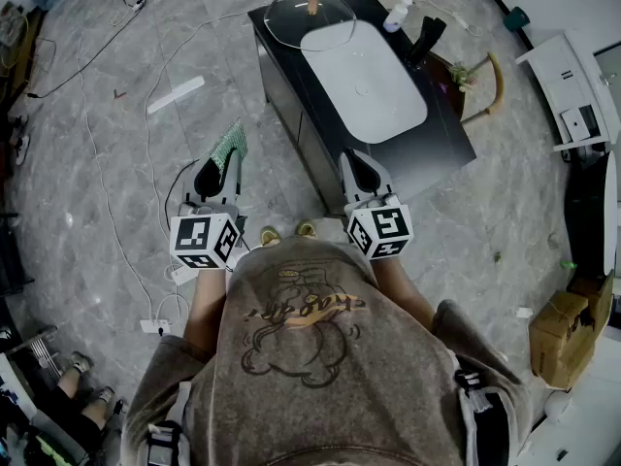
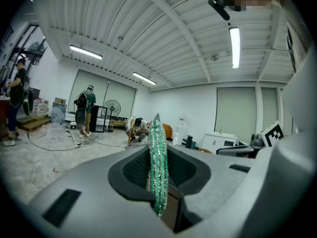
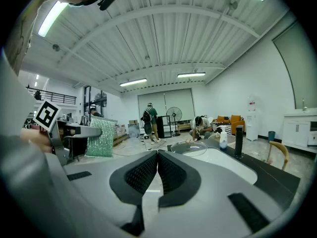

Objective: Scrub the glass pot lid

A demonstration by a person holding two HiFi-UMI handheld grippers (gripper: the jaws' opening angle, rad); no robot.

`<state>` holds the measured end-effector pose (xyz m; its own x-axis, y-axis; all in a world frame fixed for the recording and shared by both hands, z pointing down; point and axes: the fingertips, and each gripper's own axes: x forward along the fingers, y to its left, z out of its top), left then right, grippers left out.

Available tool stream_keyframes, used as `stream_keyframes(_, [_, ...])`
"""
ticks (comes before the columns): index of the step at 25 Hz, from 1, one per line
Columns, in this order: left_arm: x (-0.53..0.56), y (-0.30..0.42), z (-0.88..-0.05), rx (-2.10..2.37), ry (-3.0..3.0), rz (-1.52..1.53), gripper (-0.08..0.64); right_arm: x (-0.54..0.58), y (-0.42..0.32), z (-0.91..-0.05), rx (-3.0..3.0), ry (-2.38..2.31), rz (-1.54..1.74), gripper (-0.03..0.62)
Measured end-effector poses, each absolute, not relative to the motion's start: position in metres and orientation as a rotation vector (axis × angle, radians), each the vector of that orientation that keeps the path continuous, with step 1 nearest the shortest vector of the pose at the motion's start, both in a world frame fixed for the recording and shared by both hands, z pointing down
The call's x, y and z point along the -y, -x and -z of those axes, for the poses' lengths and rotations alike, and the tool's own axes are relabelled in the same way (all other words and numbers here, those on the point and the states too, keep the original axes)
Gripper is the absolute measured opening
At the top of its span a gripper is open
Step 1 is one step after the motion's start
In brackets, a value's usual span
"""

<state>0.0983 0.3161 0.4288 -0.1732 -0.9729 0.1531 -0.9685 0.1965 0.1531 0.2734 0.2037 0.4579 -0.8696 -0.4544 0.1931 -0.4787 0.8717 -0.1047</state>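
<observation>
Here we are at the start line, and both tools are held out nearly level in front of the person, short of the job. The left tongs [image 1: 215,168] hang over the floor [image 1: 97,163], off the left side of the worktop [image 1: 441,144]. Their jaws are clamped on a glittery green scrub cloth [image 1: 231,144]. In the left gripper view the cloth stands edge-on between the two dark pads and rises above their tips. The right tongs [image 1: 351,160] sit at the worktop's near edge. Their pads are pressed together along their whole length, and nothing at all is between them.

Now, the glass lid [image 1: 309,17]. It lies at the far left corner of the dark worktop, dome up, with its brown knob [image 1: 311,8] on top. Its near side laps over the far end of the white sink basin [image 1: 374,95]. The basin runs lengthwise down the middle of the worktop. The lid is well apart from both tongs, with neither one touching it. From the right gripper view it shows just past the closed jaw tips, at the basin's far end.

By the far right edge a white bottle [image 1: 395,15] stands beside a black tap [image 1: 427,39]. Cables [image 1: 107,231] trail across the grey floor to the left.
</observation>
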Motion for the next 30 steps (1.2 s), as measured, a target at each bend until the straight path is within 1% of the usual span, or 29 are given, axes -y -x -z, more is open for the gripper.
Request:
stream_keyframes(10, [-0.329,-0.099,-0.422,2.23,-1.897,0.025,0.086,-0.217,-0.275,-0.449,2.937,-0.77,-0.264,0.028])
stream_keyframes(23, [-0.342,-0.085,-0.444,2.145,-1.973,-0.005,0.086,-0.251,-0.266,-0.478,2.874,-0.832,-0.26,0.028])
stream_keyframes(30, [-0.332,-0.067,-0.449,2.124,-2.0,0.001,0.086,-0.24,-0.244,-0.481,2.866,-0.853,-0.243,0.028])
